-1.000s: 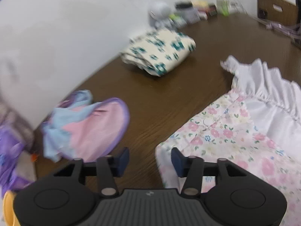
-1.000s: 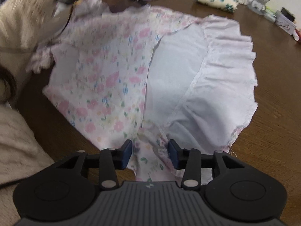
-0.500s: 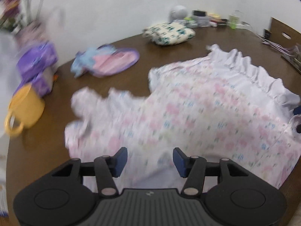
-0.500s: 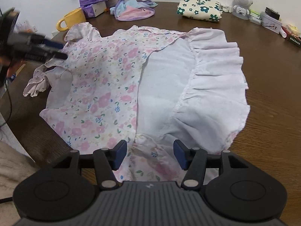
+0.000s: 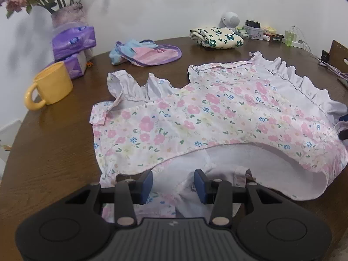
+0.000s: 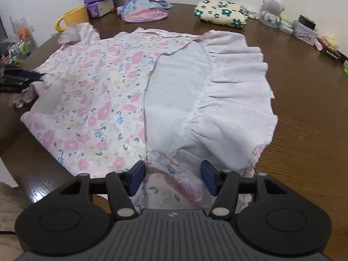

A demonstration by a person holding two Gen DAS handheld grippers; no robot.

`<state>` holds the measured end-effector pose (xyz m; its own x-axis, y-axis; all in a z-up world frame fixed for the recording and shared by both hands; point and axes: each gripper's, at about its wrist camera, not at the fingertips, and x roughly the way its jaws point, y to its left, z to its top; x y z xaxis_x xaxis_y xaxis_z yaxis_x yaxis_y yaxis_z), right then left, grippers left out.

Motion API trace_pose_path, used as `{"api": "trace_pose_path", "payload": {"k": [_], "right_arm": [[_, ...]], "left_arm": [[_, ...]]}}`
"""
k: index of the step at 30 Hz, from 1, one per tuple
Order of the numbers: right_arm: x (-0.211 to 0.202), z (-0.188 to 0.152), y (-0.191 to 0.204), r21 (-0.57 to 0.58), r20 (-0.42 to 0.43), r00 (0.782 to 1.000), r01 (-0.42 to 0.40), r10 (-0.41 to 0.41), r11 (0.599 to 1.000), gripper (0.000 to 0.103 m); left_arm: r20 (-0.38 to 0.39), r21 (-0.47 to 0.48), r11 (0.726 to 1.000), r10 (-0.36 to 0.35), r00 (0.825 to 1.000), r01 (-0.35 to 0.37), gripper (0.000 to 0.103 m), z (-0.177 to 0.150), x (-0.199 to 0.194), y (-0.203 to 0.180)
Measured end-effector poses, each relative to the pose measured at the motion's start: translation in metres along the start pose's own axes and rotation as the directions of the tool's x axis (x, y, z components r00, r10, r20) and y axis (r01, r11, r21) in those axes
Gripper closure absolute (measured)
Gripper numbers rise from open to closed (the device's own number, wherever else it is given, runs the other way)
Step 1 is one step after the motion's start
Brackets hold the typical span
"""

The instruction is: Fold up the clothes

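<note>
Here, the pink-flowered white cotton dress with its pale ruffled hem (image 6: pixel 165 91) lies spread across the middle of the round dark-brown wooden table (image 6: pixel 304 113). One long side is already turned over, so the plain lining shows in a strip down the centre of the right wrist view. That suggests the folding is partly under way.

The left gripper (image 5: pixel 173 182) sits at the bottom centre of its view, over the near edge of the dress. Its blue pads (image 5: pixel 146 183) stand apart but are closing, with loose white fabric bunched between them and not yet pinched. It probably aims to take that edge for the next fold.

The right gripper (image 6: pixel 173 179) is low in its own frame at the opposite end. Its jaws are spread, with flowered cloth lying between them but untouched by either pad. Most likely it waits there to seize that end as the other side is lifted.

Other things sit clear of the work along the upper part of the frames: a yellow ceramic mug (image 5: pixel 49 87), purple tissue packs (image 5: pixel 74 43), a crumpled pink-and-blue garment (image 5: pixel 148 52), and a folded cream cloth with green flowers (image 5: pixel 217 38), apparently finished and set aside.
</note>
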<state>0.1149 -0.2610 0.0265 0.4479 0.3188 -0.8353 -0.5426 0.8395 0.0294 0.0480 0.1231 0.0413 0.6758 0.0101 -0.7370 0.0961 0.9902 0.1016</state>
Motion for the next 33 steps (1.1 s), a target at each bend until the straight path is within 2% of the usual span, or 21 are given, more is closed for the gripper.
{"api": "trace_pose_path", "payload": {"k": [2,4,6,7,9,10,12,15,20,26,33], "right_arm": [[0.0,0.001,0.001,-0.011,0.0,1.0,0.003,-0.003,1.0,0.045],[-0.002,0.001,0.003,-0.011,0.01,1.0,0.005,-0.005,1.0,0.045],[-0.009,0.0,0.004,0.013,0.041,0.999,0.0,-0.001,1.0,0.043],[-0.013,-0.001,0.005,0.026,0.056,0.998,-0.002,0.001,1.0,0.04],[-0.025,-0.004,0.008,0.065,0.114,0.993,-0.015,0.008,0.998,0.015],[-0.031,-0.006,0.011,0.079,0.145,0.989,-0.023,0.011,0.997,0.012],[-0.041,-0.012,0.019,0.093,0.192,0.981,-0.043,0.024,0.995,0.0],[-0.053,-0.02,0.031,0.11,0.251,0.967,-0.075,0.045,0.991,0.0],[-0.058,-0.034,0.047,0.169,0.294,0.955,-0.103,0.05,0.98,0.0],[-0.053,-0.051,0.06,0.285,0.278,0.96,-0.056,-0.027,0.957,0.0],[-0.05,-0.063,0.062,0.329,0.262,0.965,-0.075,-0.014,0.941,0.0]], "left_arm": [[0.006,0.001,1.0,0.024,1.0,-0.024,0.061,-0.001,-0.002,-0.004],[0.029,-0.042,0.999,0.026,0.999,-0.025,0.059,-0.003,-0.01,-0.002],[0.059,-0.096,0.995,0.024,0.998,-0.018,0.043,-0.005,-0.019,0.002],[0.081,-0.124,0.992,0.022,0.996,-0.012,0.039,-0.006,-0.026,0.003],[0.14,-0.175,0.985,0.018,0.99,0.006,0.023,-0.011,-0.041,0.002],[0.169,-0.195,0.981,0.019,0.985,0.014,0.02,-0.014,-0.047,0.0],[0.2,-0.242,0.97,0.02,0.98,0.029,0.009,-0.02,-0.057,-0.005],[0.221,-0.305,0.951,0.019,0.975,0.05,0.007,-0.03,-0.067,-0.015],[0.221,-0.365,0.929,0.027,0.975,0.057,0.005,-0.043,-0.075,-0.034],[0.159,-0.361,0.932,0.025,0.987,0.035,0.006,-0.055,-0.075,-0.047],[0.083,-0.428,0.904,0.034,0.996,0.005,0.006,-0.071,-0.073,-0.041]]}}
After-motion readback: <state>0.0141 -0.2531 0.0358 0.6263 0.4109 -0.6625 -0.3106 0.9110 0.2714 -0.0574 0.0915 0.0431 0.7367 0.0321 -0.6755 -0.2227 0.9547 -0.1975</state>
